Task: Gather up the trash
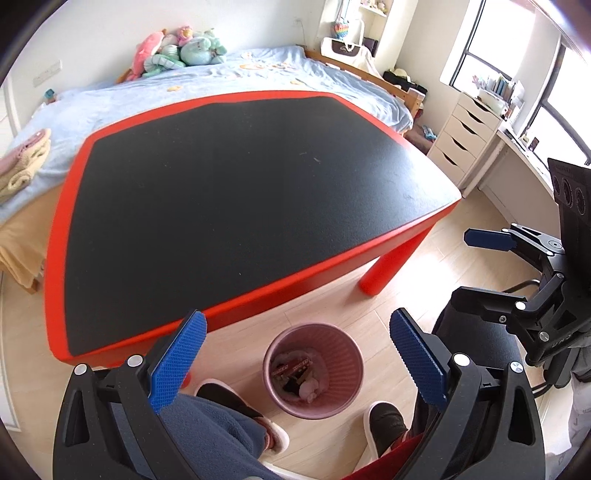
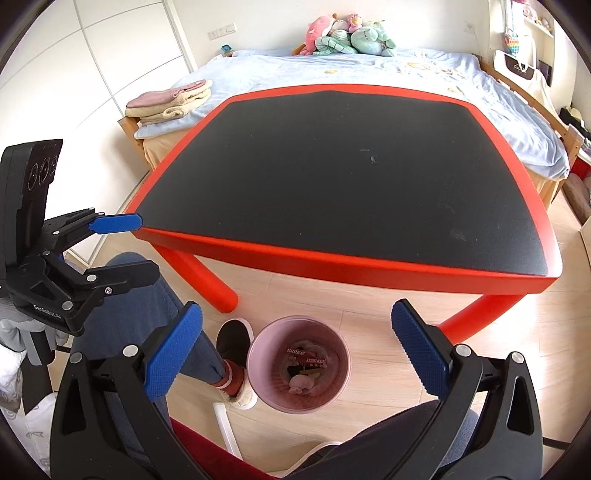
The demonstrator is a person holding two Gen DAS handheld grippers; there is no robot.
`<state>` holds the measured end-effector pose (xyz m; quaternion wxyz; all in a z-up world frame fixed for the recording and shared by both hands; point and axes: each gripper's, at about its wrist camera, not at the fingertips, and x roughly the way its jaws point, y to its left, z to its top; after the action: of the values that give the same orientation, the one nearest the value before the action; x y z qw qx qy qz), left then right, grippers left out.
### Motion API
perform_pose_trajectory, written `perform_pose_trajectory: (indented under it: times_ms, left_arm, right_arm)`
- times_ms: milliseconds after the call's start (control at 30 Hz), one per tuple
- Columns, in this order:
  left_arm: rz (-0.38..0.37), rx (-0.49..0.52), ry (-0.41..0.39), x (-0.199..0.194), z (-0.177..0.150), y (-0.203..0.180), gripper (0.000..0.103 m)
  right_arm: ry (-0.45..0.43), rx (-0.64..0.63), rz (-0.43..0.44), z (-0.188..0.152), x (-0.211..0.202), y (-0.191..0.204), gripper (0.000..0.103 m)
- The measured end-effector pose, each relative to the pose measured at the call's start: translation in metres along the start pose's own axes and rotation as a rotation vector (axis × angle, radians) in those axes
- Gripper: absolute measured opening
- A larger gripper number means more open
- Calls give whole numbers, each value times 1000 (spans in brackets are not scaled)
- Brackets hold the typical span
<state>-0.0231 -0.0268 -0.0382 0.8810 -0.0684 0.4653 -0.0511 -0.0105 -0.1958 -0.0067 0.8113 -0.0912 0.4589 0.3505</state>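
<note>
Towels [image 2: 173, 101], folded in a stack, lie on the bed [image 2: 369, 70] at ten o'clock in the right wrist view, with plush toys [image 2: 347, 35] piled at twelve o'clock by the wall. A red table [image 2: 332, 258] with a black top stands in front of the bed, nothing on it. On the wooden floor at six o'clock, just in front of the table's near edge, sits the pink bin [image 2: 258, 391], holding a red wrapper [image 2: 308, 358] and crumpled pale scraps [image 2: 301, 384]. A slippered foot [image 2: 232, 343] rests just beside the bin at nine o'clock of it. The left gripper [image 1: 297, 363] hangs above the bin, its blue pads spread wide and gripping nothing. The right gripper [image 2: 295, 356] hovers over the bin too, jaws wide apart and empty. A white drawer unit [image 1: 465, 140] stands at two o'clock in the left wrist view, under the window.
</note>
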Motion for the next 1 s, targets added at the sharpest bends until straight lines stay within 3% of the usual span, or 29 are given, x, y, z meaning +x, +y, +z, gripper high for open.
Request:
perform_pose_trajectory:
  times_ms: [400,1000]
  left_arm:
    - [91,-22,-104,-16,53,19,97]
    - [121,-74,-152,-20,73,28,97]
  right_arm:
    - [-121,-31,-33,81,-15,-8,100]
    - [-122,-21,-40,101,-4,-13,100]
